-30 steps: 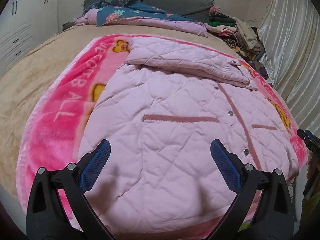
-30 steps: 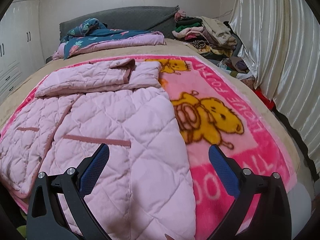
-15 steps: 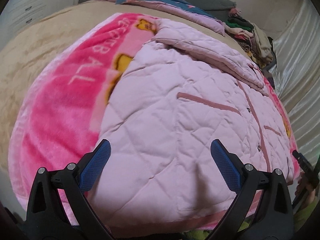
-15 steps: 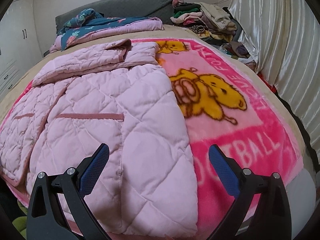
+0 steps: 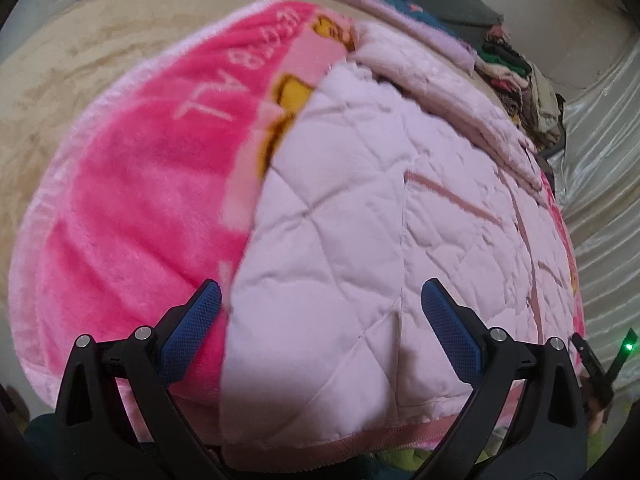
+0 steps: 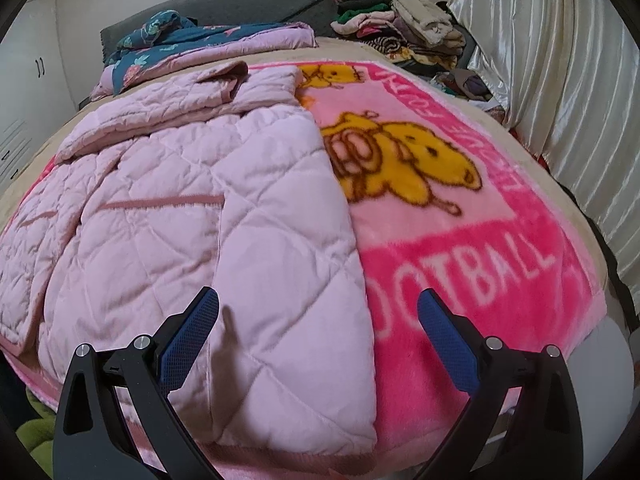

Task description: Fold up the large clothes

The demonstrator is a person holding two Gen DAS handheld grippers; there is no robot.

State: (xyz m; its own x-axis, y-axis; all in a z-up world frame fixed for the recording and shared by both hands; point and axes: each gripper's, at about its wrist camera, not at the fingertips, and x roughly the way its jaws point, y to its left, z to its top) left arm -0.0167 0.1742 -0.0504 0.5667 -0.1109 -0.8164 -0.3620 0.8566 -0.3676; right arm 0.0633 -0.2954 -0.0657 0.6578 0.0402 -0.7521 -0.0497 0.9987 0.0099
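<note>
hovering wide open and empty, the left gripper (image 5: pixel 320 312) and right gripper (image 6: pixel 318 316) flank a pink jacket (image 6: pixel 180 216) spread on a blanket (image 6: pixel 460 272); blurred clothes (image 6: pixel 404 28), apparently piled, lie beyond.

Pink fleece blanket (image 6: pixel 460 264) spread over bed, yellow cartoon bear print (image 6: pixel 404 160) and white "FOOTBALL" lettering near bed's foot edge. Beige bedcover (image 5: pixel 80 52) shows beyond blanket's left side. Dark floral quilt (image 6: pixel 180 44) with pink lining bunched at head end against grey headboard (image 6: pixel 248 4). Pile of mixed clothes (image 6: pixel 404 28) at bed's far right corner. Shiny cream curtain (image 6: pixel 568 80) along right side. White cabinets (image 6: pixel 28 80) on left.
</note>
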